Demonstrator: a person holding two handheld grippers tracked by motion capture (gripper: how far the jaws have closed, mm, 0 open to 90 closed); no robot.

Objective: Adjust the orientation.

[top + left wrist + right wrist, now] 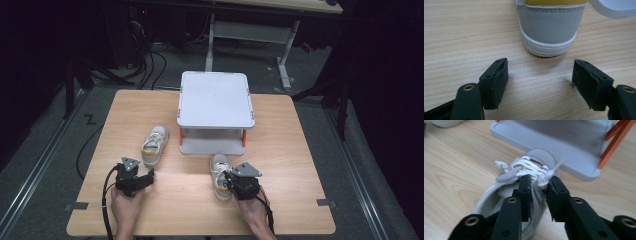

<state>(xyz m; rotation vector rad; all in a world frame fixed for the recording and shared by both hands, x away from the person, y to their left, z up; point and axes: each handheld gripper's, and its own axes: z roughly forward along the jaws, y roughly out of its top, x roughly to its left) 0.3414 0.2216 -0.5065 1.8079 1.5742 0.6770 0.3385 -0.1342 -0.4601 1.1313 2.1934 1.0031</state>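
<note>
Right gripper (539, 186): jaws clamped on side wall of white lace-up canvas shoe (524, 185), toe pointing ahead. Left gripper (540, 75): jaws apart, grey-heeled second shoe (550, 27) straight ahead, long axis running away from jaws.

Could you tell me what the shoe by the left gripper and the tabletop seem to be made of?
The shoe: its heel looks like grey suede, matte and finely napped, above a smooth white, probably rubber, sole. The tabletop: pale wood-grain streaks with a slight sheen, likely laminate rather than solid wood.
</note>
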